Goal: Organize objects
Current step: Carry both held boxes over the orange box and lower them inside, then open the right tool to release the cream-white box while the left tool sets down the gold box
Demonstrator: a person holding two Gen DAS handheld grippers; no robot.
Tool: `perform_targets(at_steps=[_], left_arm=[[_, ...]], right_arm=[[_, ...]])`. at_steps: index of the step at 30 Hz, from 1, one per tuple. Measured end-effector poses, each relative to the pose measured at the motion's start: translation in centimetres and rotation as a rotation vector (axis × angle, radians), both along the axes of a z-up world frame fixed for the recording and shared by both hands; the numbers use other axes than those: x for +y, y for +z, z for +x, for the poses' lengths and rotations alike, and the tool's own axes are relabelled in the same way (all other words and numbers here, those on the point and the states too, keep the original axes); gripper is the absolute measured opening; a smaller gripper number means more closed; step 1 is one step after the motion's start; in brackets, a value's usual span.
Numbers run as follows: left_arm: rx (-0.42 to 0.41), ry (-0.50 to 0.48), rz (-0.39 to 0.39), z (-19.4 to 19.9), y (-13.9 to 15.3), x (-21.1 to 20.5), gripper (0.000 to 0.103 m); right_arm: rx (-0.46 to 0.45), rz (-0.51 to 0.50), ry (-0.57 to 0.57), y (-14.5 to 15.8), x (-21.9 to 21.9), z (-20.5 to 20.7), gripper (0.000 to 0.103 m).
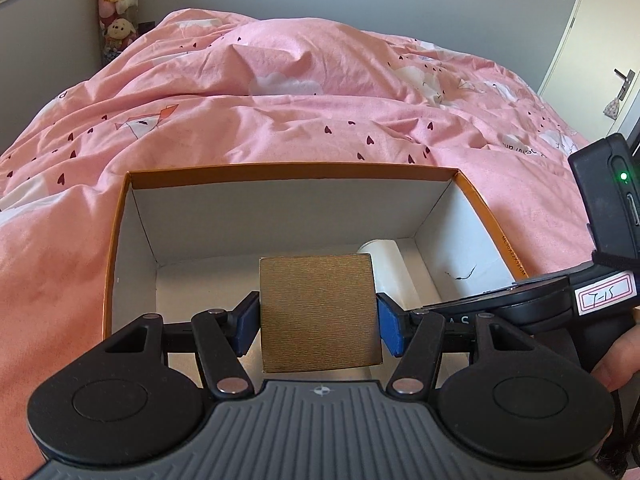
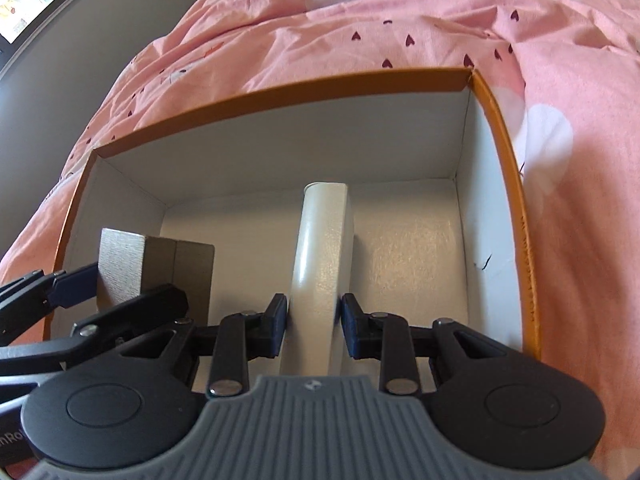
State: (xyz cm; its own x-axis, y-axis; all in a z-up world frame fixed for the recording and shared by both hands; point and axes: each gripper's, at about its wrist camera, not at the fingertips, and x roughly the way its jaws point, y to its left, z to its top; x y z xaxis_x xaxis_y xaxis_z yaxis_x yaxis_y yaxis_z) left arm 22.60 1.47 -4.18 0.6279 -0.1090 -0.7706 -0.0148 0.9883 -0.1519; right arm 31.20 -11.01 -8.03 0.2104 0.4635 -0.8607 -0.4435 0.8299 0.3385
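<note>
An open cardboard box (image 1: 120, 216) with orange outer walls and a white inside sits on a bed covered by a pink quilt (image 1: 280, 100) printed with small dark hearts. The left gripper (image 1: 318, 322) has its blue pads pressed against the two sides of a brown block (image 1: 318, 312), jaws spread fairly wide to take its width, and holds it inside the box, near the front. From the right wrist view the same block (image 2: 120, 264) shows at the left of the box (image 2: 516, 216), its lower edge hidden, so whether it rests on the floor cannot be told. The right gripper (image 2: 314, 320) is closed to a narrower gap around a white tube (image 2: 324, 248), its pads touching the tube on both sides; the tube points away toward the far wall. In the left wrist view the tube (image 1: 384, 264) lies just beside the block, on its right. A row of soft toys (image 1: 118, 4) hangs in the far corner of the room, and a door handle (image 1: 624, 80) shows at the right edge.
</note>
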Motion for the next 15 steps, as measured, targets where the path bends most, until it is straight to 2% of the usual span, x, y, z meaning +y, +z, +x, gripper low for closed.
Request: perform_targets(at_steps=[3, 8, 15], left_arm=[[0.013, -0.002, -0.012, 0.2, -0.5, 0.3, 0.069], [0.012, -0.003, -0.021, 0.3, -0.6, 0.7, 0.069], [0.021, -0.009, -0.035, 0.5, -0.7, 0.8, 0.069]], right_arm=[[0.040, -0.007, 0.015, -1.3, 0.2, 0.1, 0.031], [0.034, -0.034, 0.045, -1.2, 0.3, 0.1, 0.032], [-0.114, -0.177, 0.127, 0.6, 0.7, -1.0, 0.035]])
